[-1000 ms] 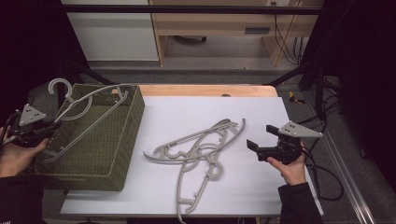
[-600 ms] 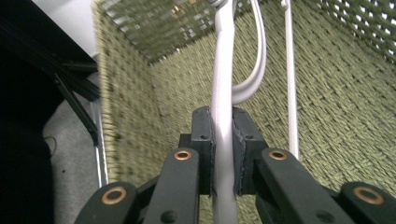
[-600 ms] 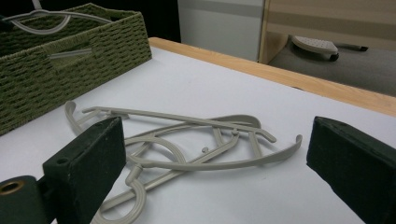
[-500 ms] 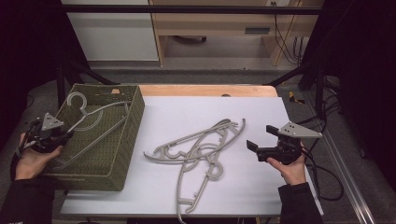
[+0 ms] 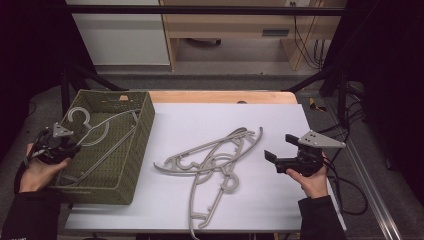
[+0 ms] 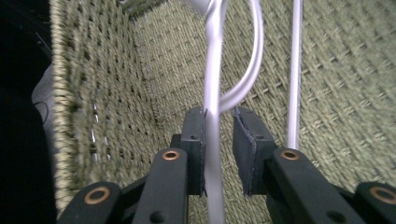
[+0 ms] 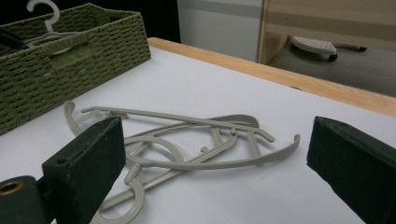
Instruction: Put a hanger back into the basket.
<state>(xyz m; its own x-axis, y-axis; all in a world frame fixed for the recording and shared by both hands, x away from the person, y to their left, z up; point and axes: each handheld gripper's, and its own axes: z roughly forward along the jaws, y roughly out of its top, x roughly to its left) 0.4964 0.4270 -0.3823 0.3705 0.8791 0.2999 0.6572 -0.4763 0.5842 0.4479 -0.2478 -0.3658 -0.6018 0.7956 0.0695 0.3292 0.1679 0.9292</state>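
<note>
High view: I have the left tongs (image 5: 64,146) at the near left rim of the woven basket (image 5: 142,120), with a pale grey hanger (image 5: 92,136) lying slanted inside it, hook toward the far wall.
Left gripper view: the left tongs (image 6: 218,135) have just been opening; the hanger's thin bar (image 6: 212,93) runs between the pads, resting against one pad and clear of the other, so I count it as let go, not gripped.
Release: I would spread the pads fully before I draw the hand away, so neither pad drags the bar out over the rim.
Withdrawal: I would pull back along the line of the bar, not across it, since the hanger's loop sits just beyond the pads and could snag.
Settling: the hanger leans on the basket wall; I judge it should drop flat once free, but I would watch the hook.
Right tongs: the right tongs (image 5: 280,158) hover spread wide and empty above the desk (image 5: 310,200), just right of the hanger pile (image 5: 212,160).
Next grab: in the right gripper view the pile (image 7: 187,140) is interlocked, so I would take the topmost arm.
</note>
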